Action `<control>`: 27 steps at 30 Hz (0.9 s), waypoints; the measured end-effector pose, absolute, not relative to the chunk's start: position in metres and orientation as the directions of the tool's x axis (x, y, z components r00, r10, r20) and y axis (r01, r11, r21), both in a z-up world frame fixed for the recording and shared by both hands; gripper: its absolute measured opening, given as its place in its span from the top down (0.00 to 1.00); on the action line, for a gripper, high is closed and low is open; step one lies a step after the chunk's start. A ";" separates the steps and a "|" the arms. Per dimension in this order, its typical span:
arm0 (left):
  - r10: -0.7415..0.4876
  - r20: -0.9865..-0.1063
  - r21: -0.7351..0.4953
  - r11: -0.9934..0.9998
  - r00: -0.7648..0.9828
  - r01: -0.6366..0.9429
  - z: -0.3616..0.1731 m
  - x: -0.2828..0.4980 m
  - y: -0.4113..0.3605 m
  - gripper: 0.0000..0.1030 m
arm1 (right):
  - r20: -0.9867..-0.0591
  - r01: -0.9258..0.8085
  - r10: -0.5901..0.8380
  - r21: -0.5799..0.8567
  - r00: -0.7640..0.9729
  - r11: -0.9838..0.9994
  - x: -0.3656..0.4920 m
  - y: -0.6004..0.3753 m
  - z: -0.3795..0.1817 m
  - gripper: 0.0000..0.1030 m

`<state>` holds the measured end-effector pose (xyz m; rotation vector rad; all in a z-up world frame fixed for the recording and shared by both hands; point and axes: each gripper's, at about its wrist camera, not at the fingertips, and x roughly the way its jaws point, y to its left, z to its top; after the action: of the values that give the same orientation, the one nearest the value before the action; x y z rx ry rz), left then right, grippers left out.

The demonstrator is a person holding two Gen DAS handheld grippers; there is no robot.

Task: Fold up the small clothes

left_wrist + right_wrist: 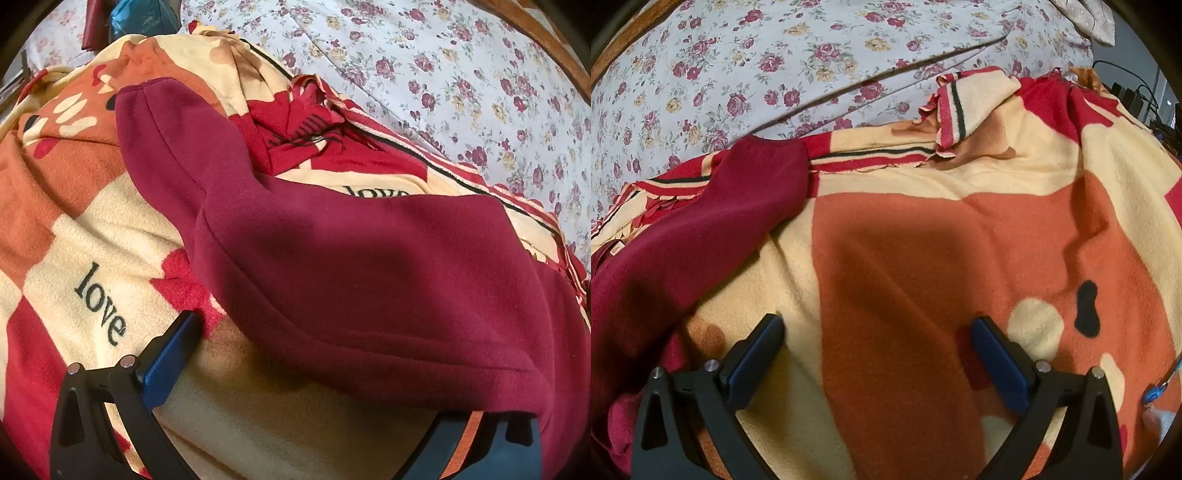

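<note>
Left wrist view: maroon fleece garment [332, 258] is lying spread on the patterned "love" blanket [74, 258], covering the right finger of the left gripper [306, 369]; left finger is resting bare on the blanket, jaws standing wide apart, clamping nothing. Right wrist view: right gripper [879, 328] is hovering over the blanket's orange patch, jaws wide, empty; garment is sitting at its left. Floral bedsheet [738, 55] is showing on the far side.

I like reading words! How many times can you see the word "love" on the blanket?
2. One "love" sits on a cream square beside the left gripper. The other "love" peeks out above the maroon garment, partly covered. More may hide under it.
</note>
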<state>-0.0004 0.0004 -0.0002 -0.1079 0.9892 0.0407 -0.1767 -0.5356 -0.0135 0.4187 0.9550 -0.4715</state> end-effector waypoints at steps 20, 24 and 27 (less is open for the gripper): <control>-0.107 -0.811 -0.124 0.992 0.575 0.010 0.066 -0.094 -0.007 0.37 | -0.854 0.483 -0.111 0.177 0.509 0.858 -0.284 -0.484 0.052 0.00; -0.127 -0.800 -0.111 0.992 0.586 0.064 0.084 -0.112 -0.021 0.37 | -0.835 0.427 -0.083 0.190 0.544 0.884 -0.306 -0.468 0.085 0.00; -0.157 -0.794 -0.122 0.988 0.587 0.099 0.090 -0.125 -0.035 0.37 | -0.809 0.360 -0.013 0.247 0.587 0.899 -0.318 -0.455 0.103 0.00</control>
<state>-0.1245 -0.0350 0.0900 -0.0674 0.9315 -0.1497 -0.3175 -0.4551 0.1030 0.4121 0.9233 -0.2248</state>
